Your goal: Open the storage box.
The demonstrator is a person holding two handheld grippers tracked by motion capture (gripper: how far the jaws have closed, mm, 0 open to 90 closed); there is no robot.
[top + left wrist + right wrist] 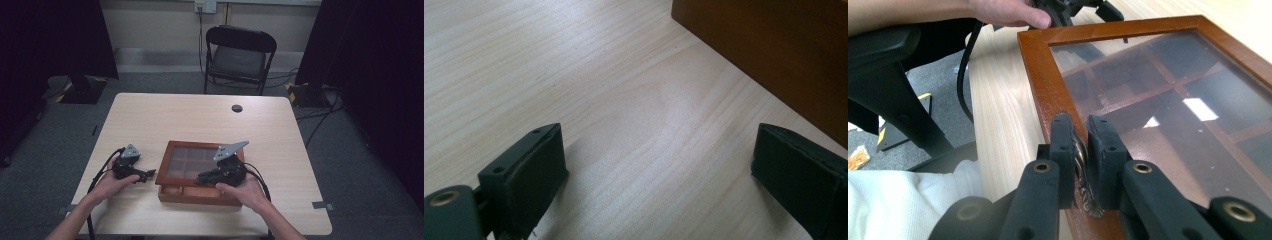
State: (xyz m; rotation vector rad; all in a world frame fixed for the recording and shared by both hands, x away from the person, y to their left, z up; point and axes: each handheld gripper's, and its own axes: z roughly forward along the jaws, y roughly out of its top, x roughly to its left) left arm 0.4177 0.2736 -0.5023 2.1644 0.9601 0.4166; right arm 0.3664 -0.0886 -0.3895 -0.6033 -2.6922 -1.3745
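Two grippers work at a wooden box [200, 177] low in the middle of the high view. The lid [1168, 95] seems mid-lift: the right gripper [1082, 135] is clamped tight on its small metal latch [1083, 172] at the front edge. Next, probably swing it up smoothly. The left gripper [659, 165] rests wide open, empty, just beside the box.

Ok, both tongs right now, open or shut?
Left tongs: open, empty, over the table.
Right tongs: shut on a small metal latch of the glass-topped brown wooden box lid.
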